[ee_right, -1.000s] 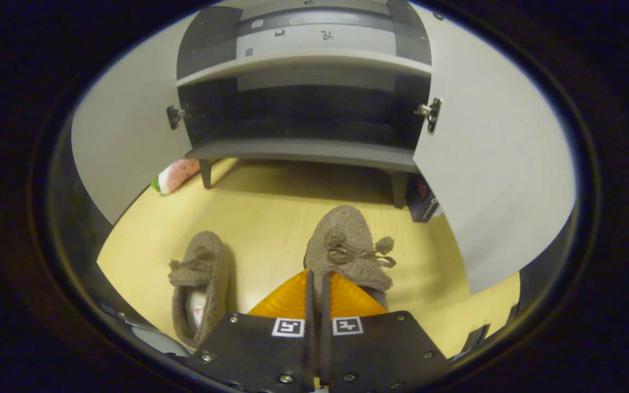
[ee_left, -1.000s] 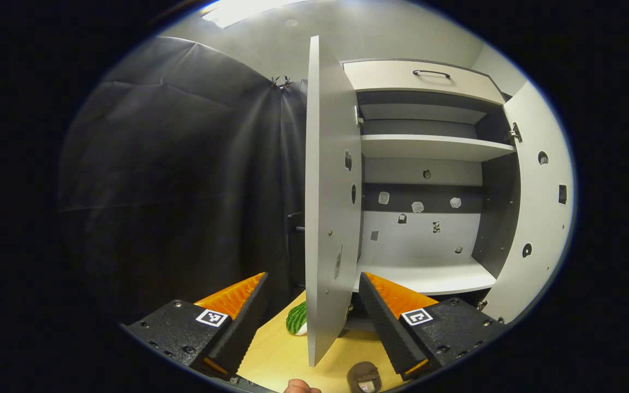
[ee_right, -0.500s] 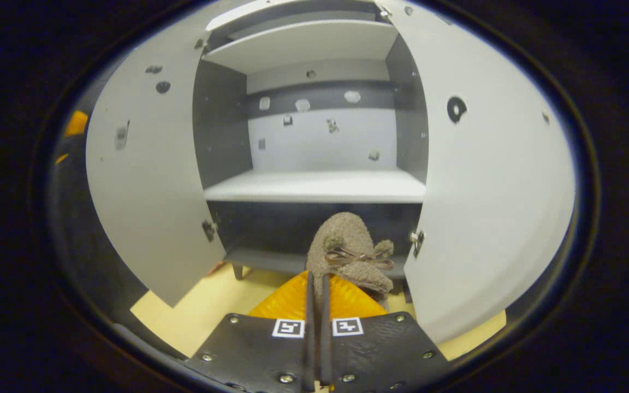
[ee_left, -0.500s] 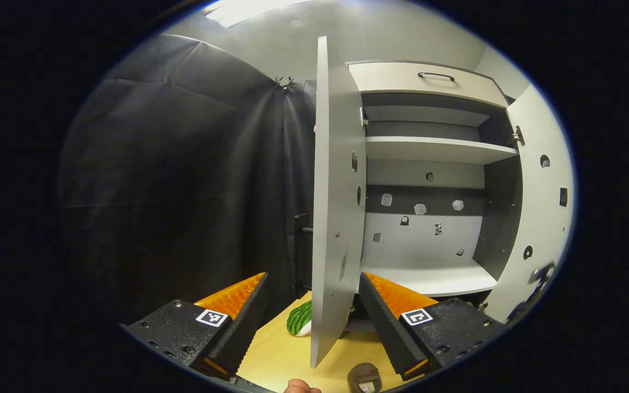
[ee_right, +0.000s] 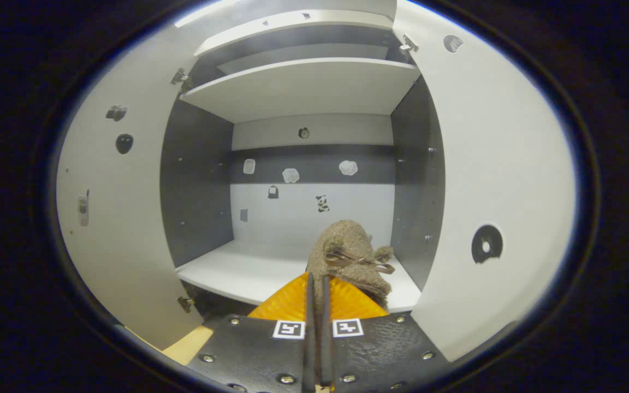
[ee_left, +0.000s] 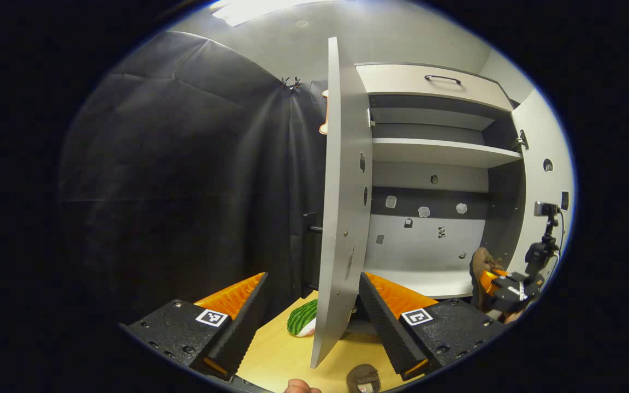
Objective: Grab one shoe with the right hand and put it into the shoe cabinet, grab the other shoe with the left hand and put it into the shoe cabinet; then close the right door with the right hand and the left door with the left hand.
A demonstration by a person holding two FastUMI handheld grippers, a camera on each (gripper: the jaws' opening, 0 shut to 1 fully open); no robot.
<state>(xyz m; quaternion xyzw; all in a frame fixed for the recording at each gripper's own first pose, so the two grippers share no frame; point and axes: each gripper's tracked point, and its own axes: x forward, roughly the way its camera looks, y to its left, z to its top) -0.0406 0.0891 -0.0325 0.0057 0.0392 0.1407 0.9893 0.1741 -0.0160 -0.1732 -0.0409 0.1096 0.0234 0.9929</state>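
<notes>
Wooden floor (ee_left: 284, 355) runs along the bottom of the left gripper view, pale yellow, with dark booth cloth hanging on the left side. Nearest to the camera there, the left tool (ee_left: 312, 314) has its fingers spread wide apart with nothing between them. Low down near that tool sits the other shoe (ee_left: 363, 377), a brown fuzzy slipper on the floor, mostly cut off at the edge. A bit farther off there's a green striped toy (ee_left: 302, 323) lying on the floor just left of the left door (ee_left: 342, 207), which stands open edge-on to the camera.

Over in the right gripper view, the right tool (ee_right: 317, 305) is pinched together on the heel end of the shoe (ee_right: 350, 256), a brown fuzzy slipper with a little bow and pom-poms on top. The slipper's toe points into the shoe cabinet (ee_right: 200, 180) and it hangs just above the front edge of the lower shelf (ee_right: 249, 270); can't tell if it touches yet. The right door (ee_right: 489, 180) is swung open on the right side.

Farther in, the upper shelf (ee_right: 303, 87) is bare, and small stickers dot the back panel. From the left gripper view you can also see that right tool far right at the cabinet mouth, shoe in its grip.
</notes>
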